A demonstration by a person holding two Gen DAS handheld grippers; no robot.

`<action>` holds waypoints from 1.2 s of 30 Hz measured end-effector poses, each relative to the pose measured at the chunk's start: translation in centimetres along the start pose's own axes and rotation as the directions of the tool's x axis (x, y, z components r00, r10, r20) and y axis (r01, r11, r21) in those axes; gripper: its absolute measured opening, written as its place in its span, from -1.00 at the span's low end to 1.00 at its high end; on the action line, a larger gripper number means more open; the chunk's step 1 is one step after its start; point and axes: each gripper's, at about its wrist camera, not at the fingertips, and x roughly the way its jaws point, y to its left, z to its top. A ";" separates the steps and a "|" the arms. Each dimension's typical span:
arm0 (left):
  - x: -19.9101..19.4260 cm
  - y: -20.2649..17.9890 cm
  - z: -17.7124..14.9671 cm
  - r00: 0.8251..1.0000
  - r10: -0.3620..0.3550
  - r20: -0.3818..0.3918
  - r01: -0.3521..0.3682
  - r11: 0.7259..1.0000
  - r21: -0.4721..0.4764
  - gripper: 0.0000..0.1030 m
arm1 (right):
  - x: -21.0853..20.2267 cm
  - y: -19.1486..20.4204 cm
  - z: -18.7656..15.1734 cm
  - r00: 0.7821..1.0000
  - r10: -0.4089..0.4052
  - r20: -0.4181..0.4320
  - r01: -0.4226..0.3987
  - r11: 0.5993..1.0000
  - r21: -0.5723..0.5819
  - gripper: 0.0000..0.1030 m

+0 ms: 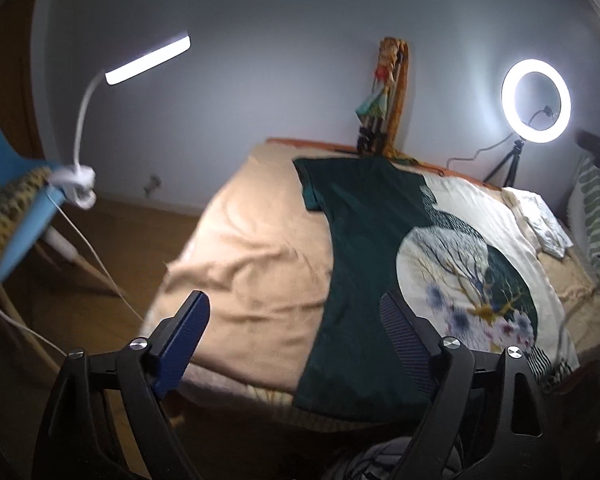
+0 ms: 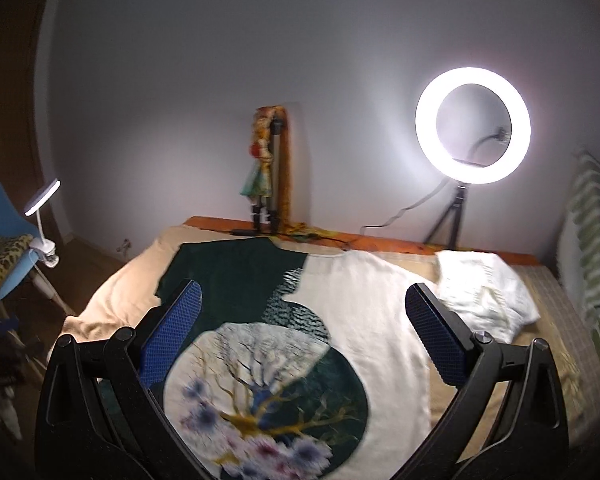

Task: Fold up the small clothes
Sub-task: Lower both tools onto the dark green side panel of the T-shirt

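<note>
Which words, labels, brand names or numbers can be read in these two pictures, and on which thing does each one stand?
None can be read in either view.
T-shirt: only a picture of a tree with flowers, no lettering.
Folded white cloth: faint marks, too blurred to tell.
Ring light, clip lamp, left gripper and right gripper: no writing visible.

The shirt [image 2: 364, 320] in the middle of the frame is soft matt cloth, lying on a wrinkled beige cloth blanket [image 1: 252, 248]. At lower left, the gripper pads [image 2: 172, 332] look like ribbed blue plastic, and the floor [image 1: 112, 216] at left is smooth wood.
</note>
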 end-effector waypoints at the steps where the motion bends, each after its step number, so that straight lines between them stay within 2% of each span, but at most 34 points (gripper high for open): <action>1: 0.6 0.3 -0.6 1.000 -0.017 -0.023 0.017 1.000 -0.010 0.64 | 1.2 0.5 0.6 1.000 0.023 -0.022 -0.023 1.000 -0.002 1.00; 6: 2.8 1.3 -3.1 0.990 -0.093 -0.110 0.086 0.994 -0.066 0.31 | 8.3 4.0 3.3 0.977 0.171 -0.124 -0.170 0.985 0.023 1.00; 11: 4.4 1.6 -4.6 0.977 -0.139 -0.159 0.129 0.989 -0.074 0.23 | 14.7 8.5 4.0 0.952 0.225 -0.209 -0.228 0.974 0.009 1.00; 14: 5.2 1.4 -5.0 0.973 -0.153 -0.174 0.144 0.988 -0.059 0.21 | 18.6 11.2 3.6 0.934 0.231 -0.271 -0.243 0.970 -0.011 0.91; 18: 6.4 1.3 -5.7 0.962 -0.197 -0.192 0.188 0.980 -0.065 -0.11 | 23.4 13.5 3.3 0.910 0.226 -0.348 -0.251 0.968 -0.027 0.81; 21: 7.3 0.9 -6.2 0.953 -0.224 -0.204 0.215 0.974 -0.069 -0.22 | 26.0 14.9 3.2 0.892 0.234 -0.387 -0.263 0.965 -0.022 0.75; 25: 7.7 0.8 -6.6 0.952 -0.238 -0.194 0.230 0.971 -0.063 -0.39 | 29.6 16.3 3.2 0.861 0.270 -0.430 -0.284 0.958 0.031 0.70; 28: 7.8 1.6 -6.7 0.950 -0.253 -0.182 0.239 0.967 -0.092 -0.64 | 32.1 18.3 3.1 0.847 0.261 -0.463 -0.289 0.957 0.012 0.63; 30: 7.8 2.2 -6.7 0.951 -0.256 -0.176 0.237 0.964 -0.122 -0.65 | 33.6 19.9 2.7 0.840 0.251 -0.481 -0.295 0.955 -0.017 0.59; 33: 7.2 2.5 -6.6 0.966 -0.204 -0.161 0.187 0.976 -0.111 -0.65 | 35.5 21.8 2.1 0.831 0.226 -0.508 -0.294 0.954 -0.056 0.59; 36: 7.5 2.3 -6.9 0.964 -0.196 -0.178 0.180 0.978 -0.101 -0.60 | 37.4 22.8 1.6 0.820 0.199 -0.537 -0.282 0.956 -0.077 0.58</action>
